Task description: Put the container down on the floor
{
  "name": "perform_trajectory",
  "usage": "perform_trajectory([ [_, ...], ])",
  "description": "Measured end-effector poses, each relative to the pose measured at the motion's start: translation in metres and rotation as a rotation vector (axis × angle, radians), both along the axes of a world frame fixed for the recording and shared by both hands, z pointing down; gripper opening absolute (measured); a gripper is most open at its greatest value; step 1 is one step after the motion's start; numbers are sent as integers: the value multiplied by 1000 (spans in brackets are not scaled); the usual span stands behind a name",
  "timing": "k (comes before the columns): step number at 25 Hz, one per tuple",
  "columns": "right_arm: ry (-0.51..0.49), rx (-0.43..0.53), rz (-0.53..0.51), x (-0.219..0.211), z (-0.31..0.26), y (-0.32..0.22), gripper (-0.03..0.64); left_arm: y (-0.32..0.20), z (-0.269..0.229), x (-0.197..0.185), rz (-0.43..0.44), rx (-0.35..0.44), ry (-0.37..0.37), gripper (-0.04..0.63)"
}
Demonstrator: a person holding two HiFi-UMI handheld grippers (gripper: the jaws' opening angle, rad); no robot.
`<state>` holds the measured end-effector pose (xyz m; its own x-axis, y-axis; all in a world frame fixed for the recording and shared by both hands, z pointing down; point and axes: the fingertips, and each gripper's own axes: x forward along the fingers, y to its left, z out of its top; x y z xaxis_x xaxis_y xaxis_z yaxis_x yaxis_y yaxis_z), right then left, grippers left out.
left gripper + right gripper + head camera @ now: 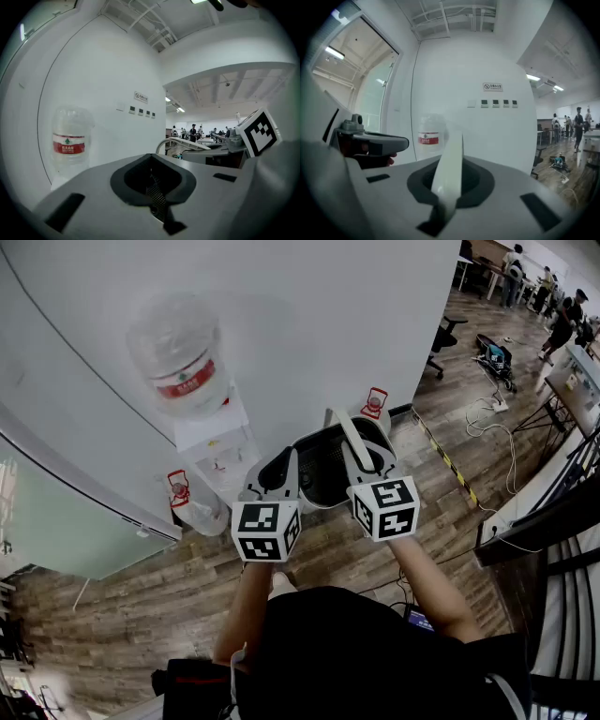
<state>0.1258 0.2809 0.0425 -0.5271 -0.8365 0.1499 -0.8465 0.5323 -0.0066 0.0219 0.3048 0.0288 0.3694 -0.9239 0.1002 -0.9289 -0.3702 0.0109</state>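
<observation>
A dark container (322,474) hangs in front of me above the wooden floor (187,587), between my two grippers. Its white handle (351,434) rises from it, and my right gripper (364,454) is shut on that handle. In the right gripper view the white handle (450,159) runs up out of the shut right gripper (440,206). My left gripper (277,471) sits just left of the container, its jaws together with nothing seen between them. The left gripper view shows the left gripper (157,201) shut and the curved white handle (180,143) off to its right.
A white water dispenser (217,448) with a big bottle (181,367) on top stands against the white wall straight ahead. Water bottles (373,404) (184,495) lie on the floor on either side of it. Cables, desks and people are at the far right.
</observation>
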Motion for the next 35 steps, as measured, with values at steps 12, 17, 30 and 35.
perform_trajectory([
  [12,-29,-18,-4,17,3,4,31,2,1,11,-17,-4,9,17],
  [17,-29,-15,-8,26,7,9,31,9,3,12,-38,-8,9,17],
  [30,-32,-49,-2,22,25,-29,31,-30,13,1,-57,-20,-5,17],
  [35,-15,-57,-18,5,28,-65,31,-67,18,-14,-71,-36,24,17],
])
